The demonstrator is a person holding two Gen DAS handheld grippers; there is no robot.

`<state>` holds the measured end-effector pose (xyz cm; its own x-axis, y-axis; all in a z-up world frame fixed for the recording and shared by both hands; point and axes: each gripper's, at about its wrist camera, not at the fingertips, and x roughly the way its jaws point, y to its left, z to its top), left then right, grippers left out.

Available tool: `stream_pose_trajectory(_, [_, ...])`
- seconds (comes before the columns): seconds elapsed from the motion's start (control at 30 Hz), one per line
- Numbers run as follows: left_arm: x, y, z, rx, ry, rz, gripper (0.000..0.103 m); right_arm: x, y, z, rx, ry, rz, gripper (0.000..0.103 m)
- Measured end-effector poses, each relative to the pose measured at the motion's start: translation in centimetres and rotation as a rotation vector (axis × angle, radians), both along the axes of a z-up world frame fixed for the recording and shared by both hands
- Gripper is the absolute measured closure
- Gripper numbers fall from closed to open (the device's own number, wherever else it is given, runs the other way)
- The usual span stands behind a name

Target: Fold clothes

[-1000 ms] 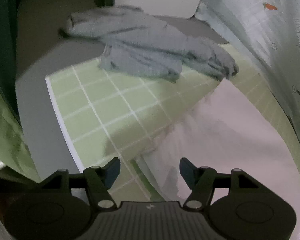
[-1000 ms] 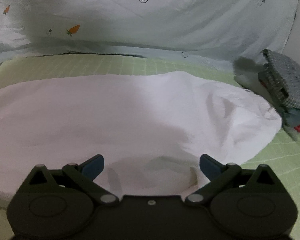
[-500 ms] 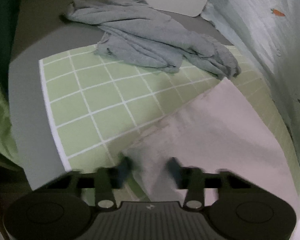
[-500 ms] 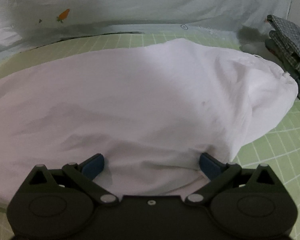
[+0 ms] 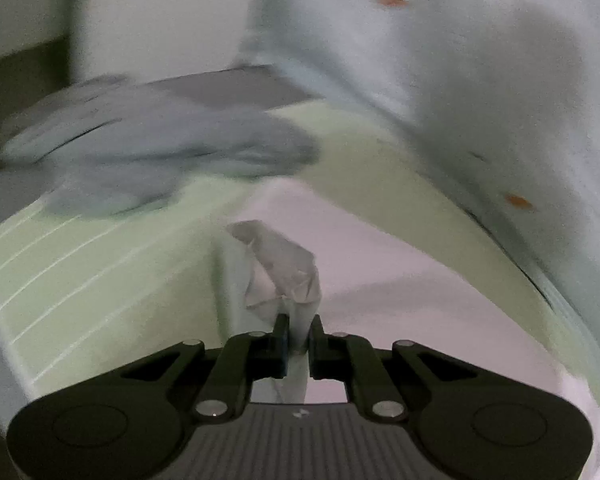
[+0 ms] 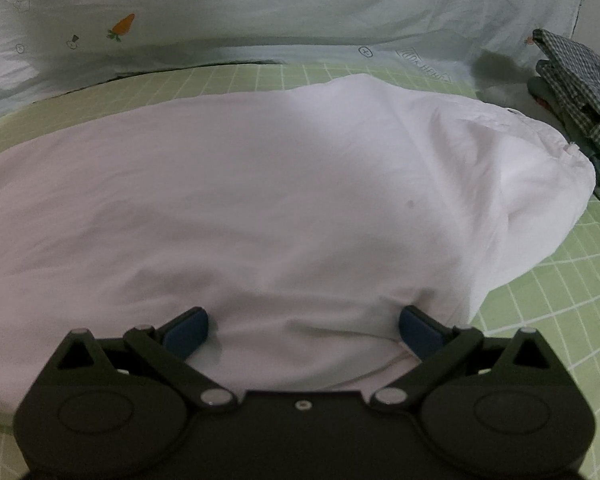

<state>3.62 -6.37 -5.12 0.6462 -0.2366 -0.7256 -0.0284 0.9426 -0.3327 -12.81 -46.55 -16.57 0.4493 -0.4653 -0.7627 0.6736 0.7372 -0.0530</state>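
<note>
Between the fingers of the left gripper (image 5: 298,334), a bunched corner of the white garment (image 6: 260,200) is pinched; the jaws have just been closing and now press on the cloth, which rises in a crumpled peak directly ahead of the fingertips. The rest of the garment lies spread over the green grid mat (image 5: 80,280), ahead and to the right of this gripper. Farther ahead and to the left rests a grey garment (image 5: 148,148), apart from the white one. The right gripper (image 6: 302,326) stands with its jaws spread wide, its blue pads (image 6: 186,330) set down on the near edge of the white cloth without pinching it. Beyond and to its right sits a checked folded stack (image 6: 576,84); a pale carrot-print sheet (image 6: 300,8) rises behind. The fabric appears thin, light and limp: it will drape, wrinkle and drag along the mat rather than hold a shape. Grasp it at corners or hem edges, taking both layers, and keep the span between the two grippers taut to obtain a straight fold line.
</note>
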Motion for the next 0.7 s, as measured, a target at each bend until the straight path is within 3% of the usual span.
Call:
stream_pose_trajectory(0.13, [-0.9,-6.2,-0.9,0.060,-0.004,-0.229,0.094,-0.1,0.1,-0.1,-0.004,-0.007,0.003,0.000])
stream_pose_trajectory(0.27, [-0.9,-9.7,-4.4,0.110,0.134,-0.393,0.090,-0.2,0.2,-0.3,-0.010,-0.012,0.004,0.000])
stream_pose_trajectory(0.37, [-0.2,-9.4,-6.9,0.035,0.277,-0.391,0.086,-0.1,0.2,-0.4,-0.013,-0.012,0.004,0.000])
stream_pose_trajectory(0.47, [0.0,-8.1,-7.3,-0.036,0.310,-0.361,0.078,0.0,0.2,-0.3,-0.011,-0.005,0.003,0.000])
stream_pose_trajectory(0.57, [-0.3,-7.0,-6.4,-0.079,0.275,-0.350,0.068,0.7,0.1,0.2,0.004,0.029,0.000,0.000])
stream_pose_trajectory(0.7, [-1.0,-5.3,-4.1,-0.105,0.167,-0.332,0.041,1.9,0.1,1.7,0.026,0.022,-0.001,0.000])
